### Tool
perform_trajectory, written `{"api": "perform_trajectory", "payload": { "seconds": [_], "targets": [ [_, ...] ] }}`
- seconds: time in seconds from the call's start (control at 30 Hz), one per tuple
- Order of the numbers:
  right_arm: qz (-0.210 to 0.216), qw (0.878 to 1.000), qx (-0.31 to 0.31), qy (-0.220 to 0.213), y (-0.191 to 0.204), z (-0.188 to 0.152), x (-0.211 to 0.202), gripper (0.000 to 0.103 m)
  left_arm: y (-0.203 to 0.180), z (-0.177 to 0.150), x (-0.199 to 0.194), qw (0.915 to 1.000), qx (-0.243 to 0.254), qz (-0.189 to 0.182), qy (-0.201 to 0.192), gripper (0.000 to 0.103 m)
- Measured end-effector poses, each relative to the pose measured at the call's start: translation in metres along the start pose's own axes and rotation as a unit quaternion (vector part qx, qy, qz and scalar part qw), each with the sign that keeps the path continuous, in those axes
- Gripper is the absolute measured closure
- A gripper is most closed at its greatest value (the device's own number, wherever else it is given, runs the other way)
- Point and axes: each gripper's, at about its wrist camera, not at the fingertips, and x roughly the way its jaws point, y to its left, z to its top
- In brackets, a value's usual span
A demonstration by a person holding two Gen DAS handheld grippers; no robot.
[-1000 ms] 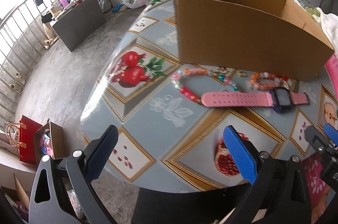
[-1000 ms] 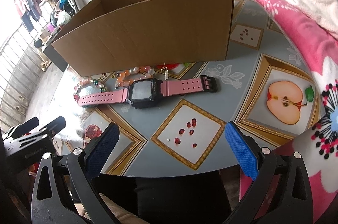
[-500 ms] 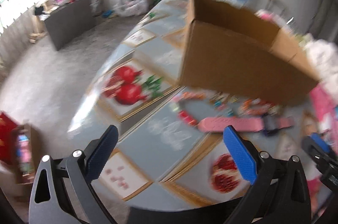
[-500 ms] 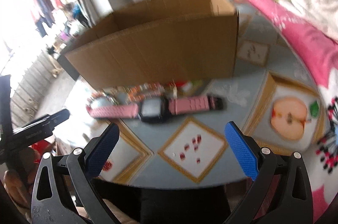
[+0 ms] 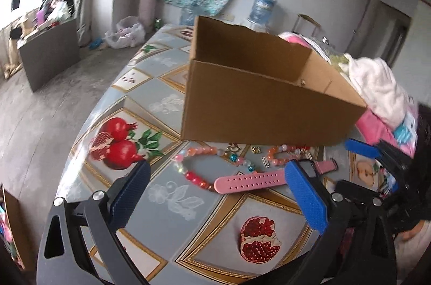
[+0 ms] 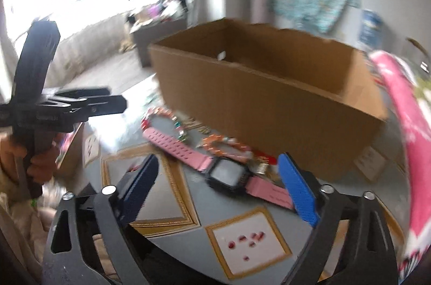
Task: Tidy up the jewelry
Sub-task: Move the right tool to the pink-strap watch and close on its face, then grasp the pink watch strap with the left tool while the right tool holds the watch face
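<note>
Since a second ago your right claw (image 6: pixel 215 190) rolled and drew in over the pink watch (image 6: pixel 226 176), its jaws having just been closing; they stood released, nothing gripped, the black watch face lying on the counter (image 6: pixel 175 199) between the ribbed blue pads. Your left claw (image 5: pixel 215 193) tilted too and hung spread and empty.

A pinch on the hard, slick case could have squirted it sideways; catching only the soft, perforated rubber strap would have let the watch dangle and drag the round glassy bead bracelets (image 5: pixel 199 164) lying just beyond it, since one strap end touched the beads. The glossy printed cloth offered little friction. Farther back, the stiff corrugated cardboard box (image 6: pixel 269 102) stood open-topped, its near wall a lip to snag on.
</note>
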Motion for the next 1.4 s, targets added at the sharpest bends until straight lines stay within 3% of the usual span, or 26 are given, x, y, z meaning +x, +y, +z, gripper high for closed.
{"api": "perform_trajectory", "payload": {
  "seconds": [0.2, 0.37, 0.53, 0.7, 0.8, 1.0, 1.1, 1.23, 1.4],
  "targets": [
    [0.006, 0.997, -0.056, 0.057, 0.005, 0.003, 0.033, 0.040, -0.009, -0.010, 0.009, 0.9993, 0.036, -0.011, 0.009, 0.007],
    [0.005, 0.991, -0.095, 0.094, 0.007, 0.001, 0.045, 0.050, -0.022, -0.017, 0.012, 0.9954, 0.092, -0.025, 0.000, 0.020],
    [-0.014, 0.982, -0.151, 0.116, 0.011, -0.001, 0.052, 0.053, -0.035, -0.025, 0.016, 0.9886, 0.145, -0.040, -0.002, 0.033],
    [-0.008, 0.977, -0.170, 0.132, 0.013, 0.002, 0.058, 0.055, -0.052, -0.034, 0.024, 0.9798, 0.197, -0.032, 0.003, 0.035],
    [0.014, 0.975, -0.170, 0.142, 0.011, 0.007, 0.061, 0.055, -0.062, -0.039, 0.029, 0.9738, 0.226, -0.023, 0.001, 0.035],
    [0.095, 0.974, -0.122, 0.167, -0.012, 0.018, 0.062, 0.055, -0.088, -0.058, 0.038, 0.9504, 0.311, 0.010, -0.001, 0.038],
    [0.129, 0.970, -0.103, 0.176, -0.016, 0.016, 0.061, 0.055, -0.095, -0.065, 0.045, 0.9440, 0.329, 0.018, 0.008, 0.046],
    [0.159, 0.967, -0.081, 0.183, -0.024, 0.018, 0.066, 0.055, -0.098, -0.068, 0.055, 0.9432, 0.330, 0.029, 0.019, 0.061],
    [0.187, 0.963, -0.054, 0.188, -0.036, 0.019, 0.065, 0.055, -0.106, -0.070, 0.060, 0.9381, 0.344, 0.033, 0.016, 0.061]
  ]
}}
